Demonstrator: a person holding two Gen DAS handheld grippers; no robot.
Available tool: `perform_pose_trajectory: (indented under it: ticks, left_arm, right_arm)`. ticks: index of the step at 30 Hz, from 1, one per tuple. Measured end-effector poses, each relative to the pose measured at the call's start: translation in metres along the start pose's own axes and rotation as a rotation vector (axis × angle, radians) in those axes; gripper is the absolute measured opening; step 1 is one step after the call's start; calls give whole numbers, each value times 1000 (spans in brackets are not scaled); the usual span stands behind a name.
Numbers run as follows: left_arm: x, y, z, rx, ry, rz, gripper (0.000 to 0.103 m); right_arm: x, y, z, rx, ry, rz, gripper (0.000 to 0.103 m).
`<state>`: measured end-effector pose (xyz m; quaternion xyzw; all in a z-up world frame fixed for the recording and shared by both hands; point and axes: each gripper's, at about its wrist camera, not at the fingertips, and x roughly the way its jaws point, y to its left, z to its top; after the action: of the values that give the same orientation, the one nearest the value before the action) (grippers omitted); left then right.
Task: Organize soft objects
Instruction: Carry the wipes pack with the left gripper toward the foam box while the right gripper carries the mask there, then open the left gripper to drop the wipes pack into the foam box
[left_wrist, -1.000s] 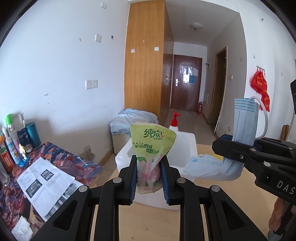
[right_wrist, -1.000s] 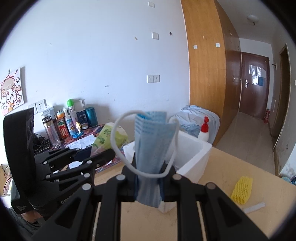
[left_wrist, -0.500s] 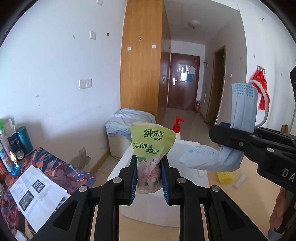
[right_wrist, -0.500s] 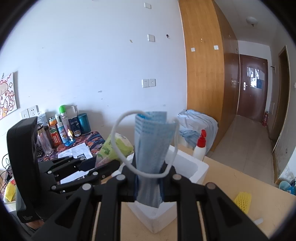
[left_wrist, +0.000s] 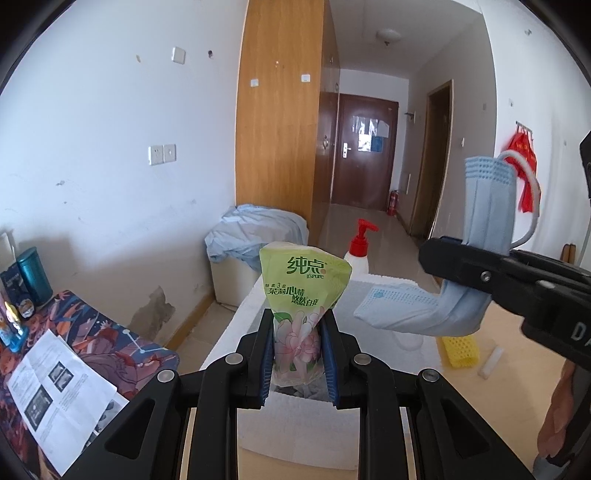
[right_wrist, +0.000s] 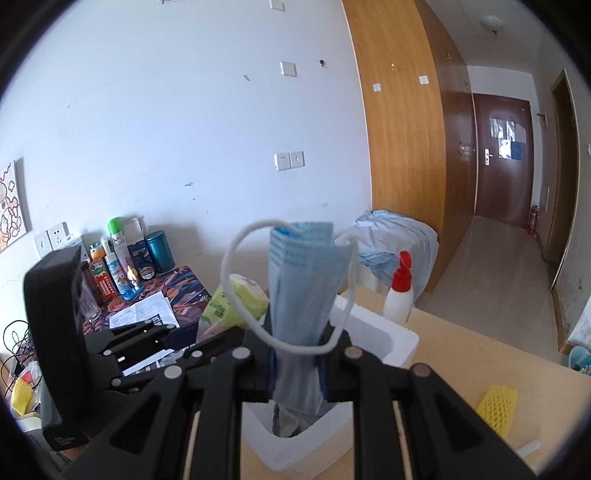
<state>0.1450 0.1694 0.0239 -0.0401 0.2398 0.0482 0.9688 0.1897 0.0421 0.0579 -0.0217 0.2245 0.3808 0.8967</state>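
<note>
Green "纯点 it'sPURE" tissue pack (left_wrist: 301, 314) pinched in left hand-held gripper (left_wrist: 298, 354); blue mask (right_wrist: 301, 295) in right hand-held gripper (right_wrist: 297, 363).

Left gripper (left_wrist: 297, 345) – bottom centre of its own wrist view, black arms running up from the lower edge, blue-lined jaws standing upright and pinched on a green tissue pack (left_wrist: 301, 295). In the right wrist view it shows at lower left, pointing toward frame centre.

Right gripper (right_wrist: 297, 360) – bottom centre of its own view, jaws close together, clamped on a folded blue face mask (right_wrist: 301, 295) (ear loop hanging over the jaws). From the left wrist view it enters at the right edge, reaching left.

A bare forearm (left_wrist: 557, 417) shows at lower right of the left view.
</note>
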Motion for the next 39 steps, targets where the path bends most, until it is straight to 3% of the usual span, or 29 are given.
perform_pose_trajectory:
  ticks: [18, 21, 26, 28, 32, 39]
  left_arm:
    - [35, -1, 0, 15, 50, 7, 29]
    - [34, 0, 0, 8, 42, 21, 38]
    - [31, -3, -1, 16, 29, 45, 65]
    - [31, -3, -2, 20, 27, 56, 72]
    - [30, -2, -3, 24, 28, 70, 78]
    - [24, 8, -5, -2, 18, 97, 79]
  right_arm:
    - [7, -1, 4, 6, 12, -24, 21]
    - [7, -1, 4, 8, 10, -23, 21]
    - [7, -2, 4, 11, 7, -23, 21]
    - [7, -2, 3, 9, 6, -25, 21]
    - [7, -3, 4, 9, 7, -23, 21]
    - [13, -5, 3, 12, 16, -16, 21]
